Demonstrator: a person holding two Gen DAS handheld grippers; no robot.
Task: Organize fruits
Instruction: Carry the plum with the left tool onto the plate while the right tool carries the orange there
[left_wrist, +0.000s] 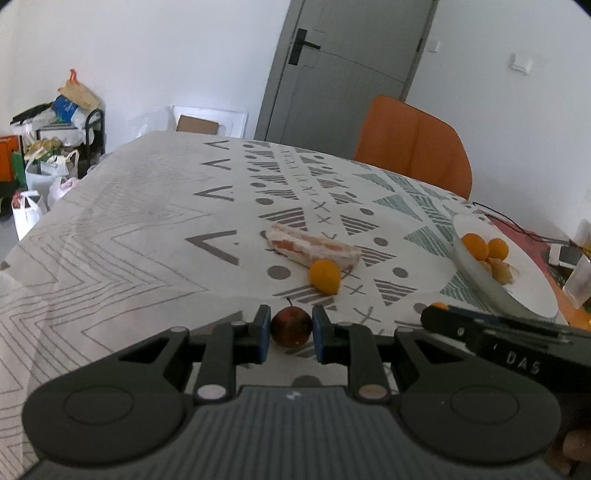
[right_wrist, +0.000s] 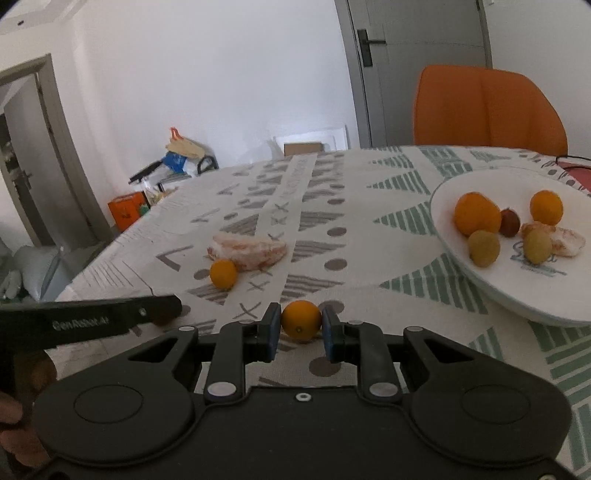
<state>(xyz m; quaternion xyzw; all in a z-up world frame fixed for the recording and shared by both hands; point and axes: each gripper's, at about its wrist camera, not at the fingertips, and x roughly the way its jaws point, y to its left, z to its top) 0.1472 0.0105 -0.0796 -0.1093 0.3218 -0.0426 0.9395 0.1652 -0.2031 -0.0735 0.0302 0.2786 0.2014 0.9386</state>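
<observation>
My left gripper (left_wrist: 291, 332) is shut on a small dark red fruit (left_wrist: 291, 326), just above the tablecloth. My right gripper (right_wrist: 301, 326) is shut on a small orange fruit (right_wrist: 301, 319). Another small orange fruit (left_wrist: 325, 276) lies on the cloth ahead, touching a peeled pomelo wedge (left_wrist: 314, 248); both show in the right wrist view, the fruit (right_wrist: 223, 273) and the wedge (right_wrist: 251, 249). A white plate (right_wrist: 517, 291) at the right holds several fruits: oranges (right_wrist: 477, 213), yellow-green ones (right_wrist: 484, 248), a dark red one (right_wrist: 509, 222) and a peeled piece (right_wrist: 565, 240). It also shows in the left wrist view (left_wrist: 480, 273).
An orange chair (right_wrist: 487, 107) stands behind the table's far edge. A dark cable (left_wrist: 517, 225) and small items lie beyond the plate at the far right. Bags and a rack (left_wrist: 55, 147) crowd the floor at the left. The table's left edge (left_wrist: 44, 218) drops off nearby.
</observation>
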